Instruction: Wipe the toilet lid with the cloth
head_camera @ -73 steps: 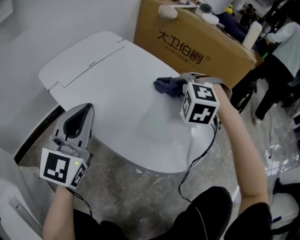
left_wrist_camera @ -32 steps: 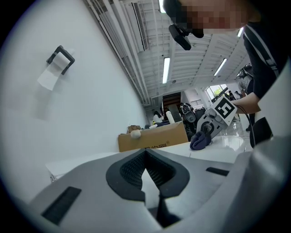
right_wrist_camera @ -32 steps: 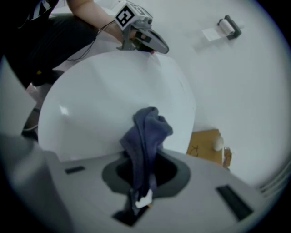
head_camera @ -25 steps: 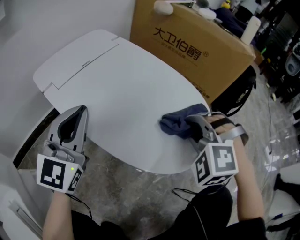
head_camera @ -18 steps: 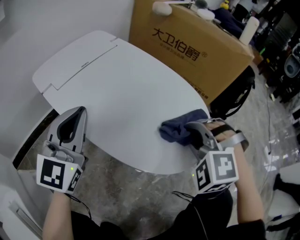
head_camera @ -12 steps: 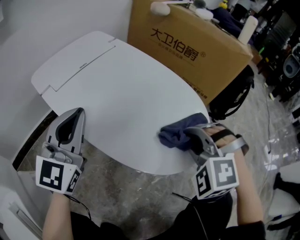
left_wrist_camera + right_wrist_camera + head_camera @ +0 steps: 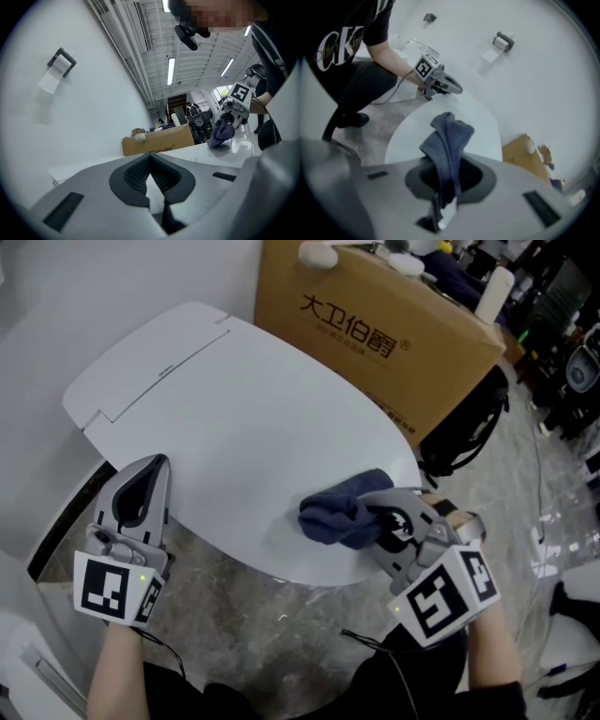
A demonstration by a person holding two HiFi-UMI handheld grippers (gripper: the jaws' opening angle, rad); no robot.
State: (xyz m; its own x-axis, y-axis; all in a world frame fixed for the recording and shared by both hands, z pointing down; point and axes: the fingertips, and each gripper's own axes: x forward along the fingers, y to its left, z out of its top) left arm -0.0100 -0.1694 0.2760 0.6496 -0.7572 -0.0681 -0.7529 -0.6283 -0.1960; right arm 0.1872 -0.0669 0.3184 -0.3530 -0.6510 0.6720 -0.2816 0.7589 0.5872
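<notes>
The white toilet lid (image 7: 253, 418) lies shut, a wide oval filling the middle of the head view. A dark blue cloth (image 7: 339, 514) rests bunched on its near right part. My right gripper (image 7: 380, 521) is shut on the cloth, which hangs out from between its jaws (image 7: 446, 140) over the lid (image 7: 440, 126). My left gripper (image 7: 142, 493) hovers by the lid's near left edge, shut with nothing in it. From the left gripper view the cloth (image 7: 221, 133) and right gripper show far off across the lid (image 7: 211, 152).
A brown cardboard box (image 7: 375, 324) stands behind the toilet on the right. A black bag (image 7: 459, 442) lies on the grey stone floor (image 7: 281, 643) beside it. A white wall (image 7: 56, 287) runs along the left, with a paper holder (image 7: 502, 42).
My right gripper has dragged the cloth from the lid's far right to its near right edge, then a little leftward. The left gripper has stayed put.
</notes>
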